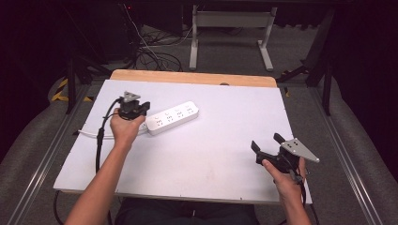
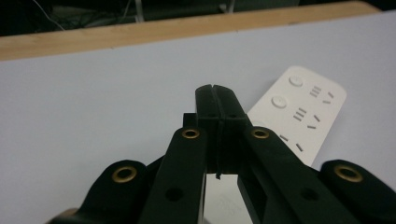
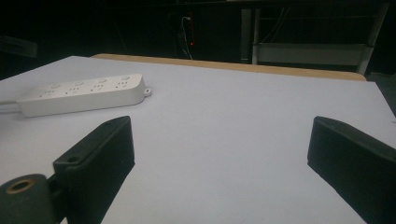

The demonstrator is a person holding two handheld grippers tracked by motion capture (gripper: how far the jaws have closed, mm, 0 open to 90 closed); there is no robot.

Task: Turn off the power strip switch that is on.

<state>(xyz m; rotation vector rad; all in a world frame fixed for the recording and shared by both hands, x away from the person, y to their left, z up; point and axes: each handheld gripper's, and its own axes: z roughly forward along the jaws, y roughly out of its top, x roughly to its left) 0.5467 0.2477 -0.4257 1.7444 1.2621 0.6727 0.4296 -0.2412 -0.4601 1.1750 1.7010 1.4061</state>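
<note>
We are judging the power strip (image 1: 172,117) rigid and light; left gripper (image 2: 215,93) is pressed together, right gripper (image 3: 219,140) spread; we are grasping across its narrow sides.

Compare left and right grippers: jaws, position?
The left black two-jaw gripper has its jaws pressed shut with nothing between them; the right black two-jaw gripper has its jaws wide apart. The left sits by the white plastic power strip; the right is off toward the table's near right. Both are hand-held.

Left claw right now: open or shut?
Shut, on nothing. In the left gripper view the left claw has its jaws pressed flat together with only a thin seam between them, beside the white power strip.
</note>
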